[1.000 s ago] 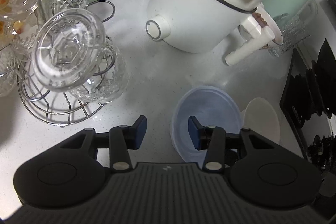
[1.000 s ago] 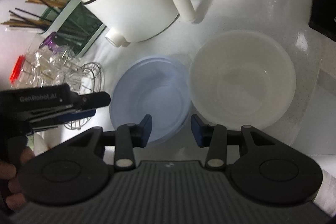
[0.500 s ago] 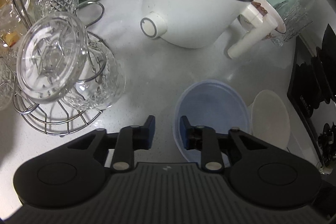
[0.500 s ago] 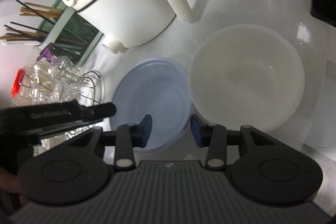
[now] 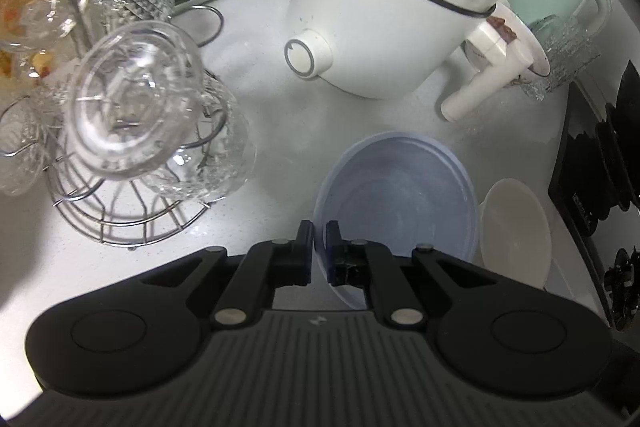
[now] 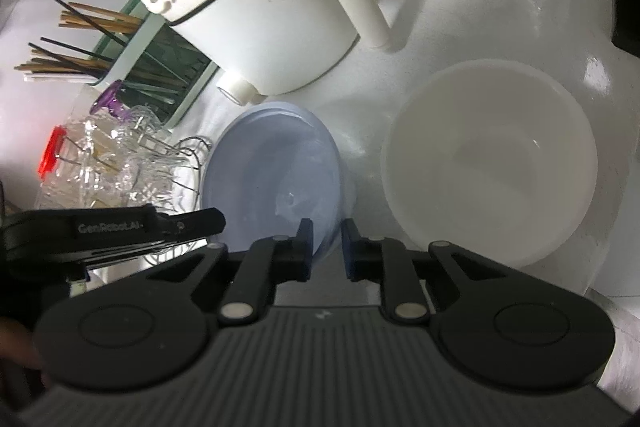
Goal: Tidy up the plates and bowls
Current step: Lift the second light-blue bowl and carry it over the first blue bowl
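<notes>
On the white worktop (image 5: 272, 131), between the cooker (image 5: 384, 15) and my two tools, sat the blue bowl (image 5: 400, 195), with the white bowl (image 6: 488, 163) just beside it on its right. My left gripper (image 5: 319, 247) had just been closing, and its fingers were clamped on the blue bowl's near-left rim. My right gripper (image 6: 326, 247) had also just been closing; its fingers stood either side of the bowl's right-hand rim, though I could not tell whether the pads were pressing. I judged the bowl thin, light plastic, somewhat flexible and slick, so the rim was the only sensible hold, taken at both sides to stop it twisting.
</notes>
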Motion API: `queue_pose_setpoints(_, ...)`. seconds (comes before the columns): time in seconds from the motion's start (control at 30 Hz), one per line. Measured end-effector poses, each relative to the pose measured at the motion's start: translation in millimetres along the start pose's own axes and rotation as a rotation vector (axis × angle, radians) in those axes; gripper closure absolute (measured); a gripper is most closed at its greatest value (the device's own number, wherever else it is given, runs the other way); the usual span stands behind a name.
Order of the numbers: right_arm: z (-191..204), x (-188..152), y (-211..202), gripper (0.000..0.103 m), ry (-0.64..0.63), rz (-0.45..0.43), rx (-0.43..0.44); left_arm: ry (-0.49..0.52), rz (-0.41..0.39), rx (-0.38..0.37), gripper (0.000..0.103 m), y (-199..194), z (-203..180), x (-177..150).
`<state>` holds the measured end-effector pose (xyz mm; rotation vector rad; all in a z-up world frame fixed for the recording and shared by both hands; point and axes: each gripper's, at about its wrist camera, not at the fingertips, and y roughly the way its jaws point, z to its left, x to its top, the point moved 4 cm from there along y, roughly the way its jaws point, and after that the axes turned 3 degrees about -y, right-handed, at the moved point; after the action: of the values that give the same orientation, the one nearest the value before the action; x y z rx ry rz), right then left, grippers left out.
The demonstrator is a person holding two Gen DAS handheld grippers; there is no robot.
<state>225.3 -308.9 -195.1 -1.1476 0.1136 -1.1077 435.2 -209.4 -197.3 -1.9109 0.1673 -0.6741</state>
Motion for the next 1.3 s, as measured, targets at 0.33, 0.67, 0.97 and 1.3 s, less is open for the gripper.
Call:
queue_pose_setpoints(0.33, 10.9, 1.8, -22.1, 0.085, -0.051, 0.009, 0.028, -0.067, -0.047, -0.002, 0.096, -39.0, 3.3, -13.2)
queue_pose_setpoints(0.67, 13.2, -1.2, -51.1, 0.085, -0.109, 0.011, 0.047, -0.136, -0.083, 0.004, 0.095, -68.2, -9.9, -39.3)
queue_pose_setpoints(0.97, 13.6, -0.1, -73.1, 0.085, -0.181, 0.022, 0.075, -0.215, -0.131, -0.001, 0.095, -95.2, -20.7, -61.4)
queue_pose_setpoints(1.3, 23.6, 5.6, -94.3, 0.085, -0.289, 0.013, 0.113, -0.294, -0.209, 0.017, 0.095, -127.4, -27.8, -78.5)
